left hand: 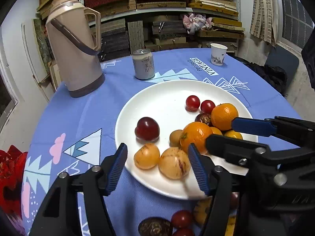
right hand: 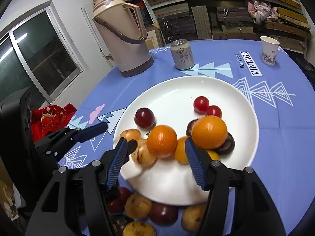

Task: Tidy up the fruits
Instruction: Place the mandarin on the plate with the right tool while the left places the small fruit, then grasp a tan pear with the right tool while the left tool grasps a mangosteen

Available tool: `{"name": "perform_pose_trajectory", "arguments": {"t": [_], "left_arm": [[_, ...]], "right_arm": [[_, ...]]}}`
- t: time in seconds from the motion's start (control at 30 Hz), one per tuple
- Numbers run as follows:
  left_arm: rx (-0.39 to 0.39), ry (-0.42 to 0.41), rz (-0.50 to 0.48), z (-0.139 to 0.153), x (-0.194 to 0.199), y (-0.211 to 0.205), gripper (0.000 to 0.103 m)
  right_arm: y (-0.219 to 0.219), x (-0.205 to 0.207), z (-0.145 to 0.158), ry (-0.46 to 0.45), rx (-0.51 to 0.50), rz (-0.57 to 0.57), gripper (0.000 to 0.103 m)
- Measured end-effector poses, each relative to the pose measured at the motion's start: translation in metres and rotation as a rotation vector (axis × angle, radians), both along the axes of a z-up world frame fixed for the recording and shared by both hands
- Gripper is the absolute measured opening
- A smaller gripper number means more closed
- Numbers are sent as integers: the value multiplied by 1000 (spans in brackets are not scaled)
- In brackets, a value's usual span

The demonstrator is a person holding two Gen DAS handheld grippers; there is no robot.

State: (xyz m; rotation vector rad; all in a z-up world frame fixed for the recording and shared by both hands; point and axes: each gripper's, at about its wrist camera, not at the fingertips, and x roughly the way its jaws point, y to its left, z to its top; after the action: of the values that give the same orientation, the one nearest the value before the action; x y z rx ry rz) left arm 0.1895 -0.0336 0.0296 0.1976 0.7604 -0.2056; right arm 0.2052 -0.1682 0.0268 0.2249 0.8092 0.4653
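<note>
Now both tongs stand over the near rim of the white plate [right hand: 226, 90], and both are parted with nothing between their pads. No earlier view is at hand, so I speak only of how they stand.

In the left wrist view, the left tongs [left hand: 157, 167] are open to a middle width, and two yellow-brown fruits lie just beyond the tips, at about 12 o'clock from them: one [left hand: 146, 156] toward the left finger, the other [left hand: 174, 162] close by the right finger. A dark red plum [left hand: 147, 128] sits farther in, also near 12 o'clock.

In the right wrist view, the right tongs [right hand: 155, 165] are open somewhat narrower. An orange [right hand: 161, 141] lies straight ahead at 12 o'clock, just past the tips, and a bigger orange [right hand: 209, 131] rests at about 1 o'clock, on top of a dark fruit. Two cherry tomatoes [right hand: 201, 104] lie farther, toward 1 o'clock.

More fruits [right hand: 137, 205] are still on the blue surface [right hand: 275, 137], at 6 o'clock under the tongs, outside the plate.

I judge that these loose fruits are what is left to collect. They lie behind and below both tongs, so each hand must draw back toward 6 o'clock before it can close on one. The fruits are round, with no long axis that matters. Which hand is nearer to them I cannot tell.
</note>
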Motion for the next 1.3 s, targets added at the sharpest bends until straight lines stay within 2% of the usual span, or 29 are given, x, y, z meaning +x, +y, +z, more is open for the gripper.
{"name": "perform_pose_trajectory", "arguments": {"t": [0.13, 0.3, 0.47, 0.83, 1.2, 1.3], "left_arm": [[-10, -6, 5, 3, -16, 7, 75], [-23, -6, 17, 1, -33, 15, 77], [-39, 1, 33, -3, -50, 24, 78], [-103, 36, 74, -17, -85, 51, 81], [-138, 80, 96, -36, -103, 66, 82], [-144, 92, 96, -40, -104, 68, 83]], "right_arm": [[-11, -19, 2, -12, 21, -17, 71], [-26, -43, 1, -26, 39, -51, 81], [-36, -71, -7, -56, -6, -98, 91], [-42, -115, -31, -65, -55, -107, 96], [-8, -133, -44, -59, -98, 28, 96], [1, -130, -48, -44, -106, 59, 85]]}}
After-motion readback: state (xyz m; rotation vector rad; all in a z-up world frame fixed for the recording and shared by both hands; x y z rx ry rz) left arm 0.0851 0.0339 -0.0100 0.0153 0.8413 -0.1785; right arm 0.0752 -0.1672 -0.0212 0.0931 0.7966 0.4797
